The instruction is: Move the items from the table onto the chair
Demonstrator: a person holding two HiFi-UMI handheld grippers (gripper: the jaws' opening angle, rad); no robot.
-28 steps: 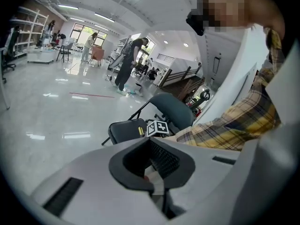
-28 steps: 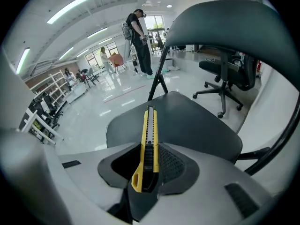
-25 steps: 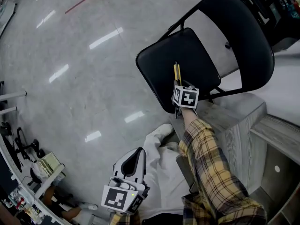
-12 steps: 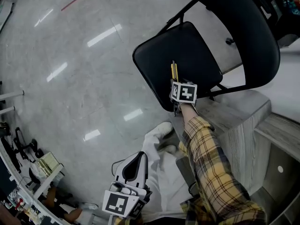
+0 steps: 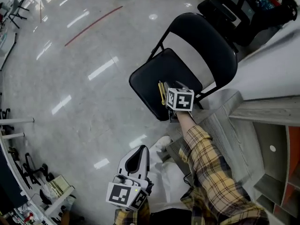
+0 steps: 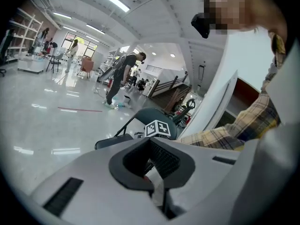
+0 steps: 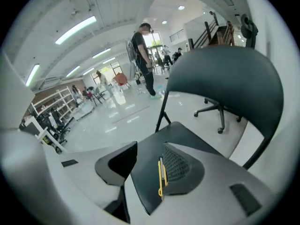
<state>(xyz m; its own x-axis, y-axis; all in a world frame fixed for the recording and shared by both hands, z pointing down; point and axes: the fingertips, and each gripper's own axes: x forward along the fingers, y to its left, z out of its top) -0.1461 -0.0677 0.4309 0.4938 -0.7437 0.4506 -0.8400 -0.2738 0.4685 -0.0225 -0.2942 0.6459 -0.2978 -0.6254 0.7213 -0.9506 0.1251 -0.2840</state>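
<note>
Two grippers sit in my feed. Nearest me, low in the head view, the left gripper [image 5: 138, 150] hangs over the pale floor [image 5: 70, 107]. Its jaws are drawn together at the tips and nothing is clamped between them; its own camera shows the same [image 6: 150, 146]. Further out, my plaid sleeve [image 5: 206, 168] runs up to the right gripper [image 5: 173, 90], which hovers above the front of the chair seat [image 5: 147, 78]. Its jaws stand apart and have just been opening. In the right gripper view [image 7: 150, 162] the yellow utility knife [image 7: 161, 177] shows between them, close to the right-hand pad, but neither pad presses on it.

The knife [image 5: 162, 93] lies flat on the black seat near its front edge, just beside the gripper's marker cube [image 5: 180, 99]. Behind the seat the curved backrest [image 5: 206, 43] rises. The grey wood-grain table [image 5: 234, 125] stands close against the chair's right side.

Beyond, a red line [image 5: 93, 18] crosses the shiny floor, and a black office chair [image 5: 222, 8] stands at the far right. In the right gripper view a person [image 7: 143, 60] stands far off in the hall.
</note>
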